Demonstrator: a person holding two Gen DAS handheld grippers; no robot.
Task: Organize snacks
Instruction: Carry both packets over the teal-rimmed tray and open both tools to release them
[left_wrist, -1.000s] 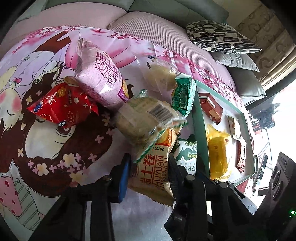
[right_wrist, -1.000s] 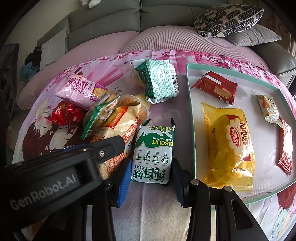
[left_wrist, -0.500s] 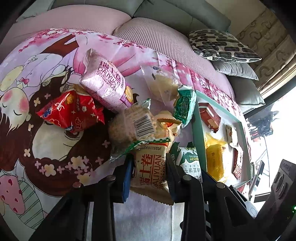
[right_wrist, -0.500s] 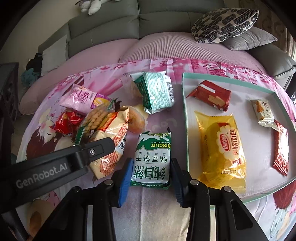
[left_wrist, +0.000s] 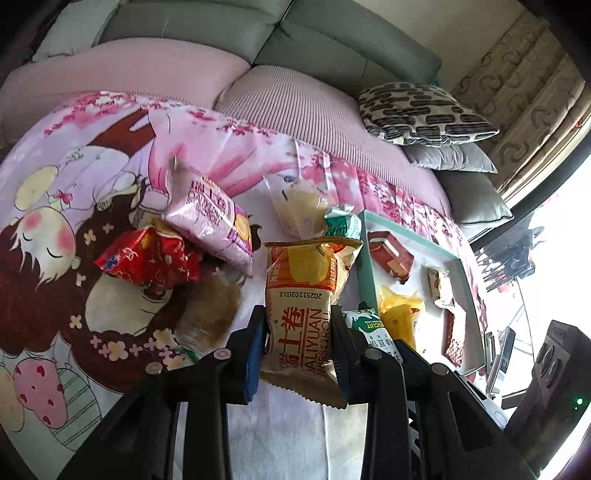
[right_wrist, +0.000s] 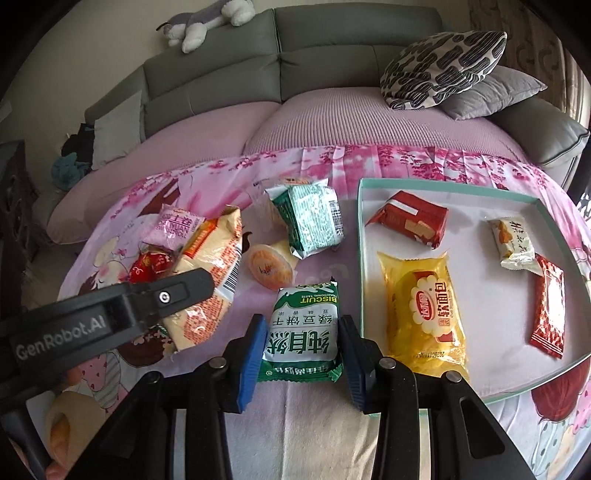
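Note:
My left gripper (left_wrist: 297, 343) is shut on an orange and cream Swiss roll pack (left_wrist: 303, 306) and holds it lifted above the table; the pack also shows in the right wrist view (right_wrist: 210, 273). My right gripper (right_wrist: 303, 347) is shut on a green and white biscuit pack (right_wrist: 303, 332), which lies on the cloth just left of the teal-rimmed tray (right_wrist: 360, 258). The tray holds a yellow bread pack (right_wrist: 424, 310), a red wafer pack (right_wrist: 410, 221), a small cream pack (right_wrist: 511, 240) and a red sachet (right_wrist: 548, 306).
On the pink cartoon cloth lie a pink roll pack (left_wrist: 210, 221), a red pack (left_wrist: 147, 258), a blurred biscuit pack (left_wrist: 210, 310), a green foil pack (right_wrist: 310, 221) and a round orange cup (right_wrist: 269, 266). A sofa with cushions (right_wrist: 443, 66) stands behind.
My left gripper has lifted the Swiss roll pack upright. The biscuit pack that lay on top of it has slid off to the left. My right gripper has drawn back a little, biscuit pack between its fingers.

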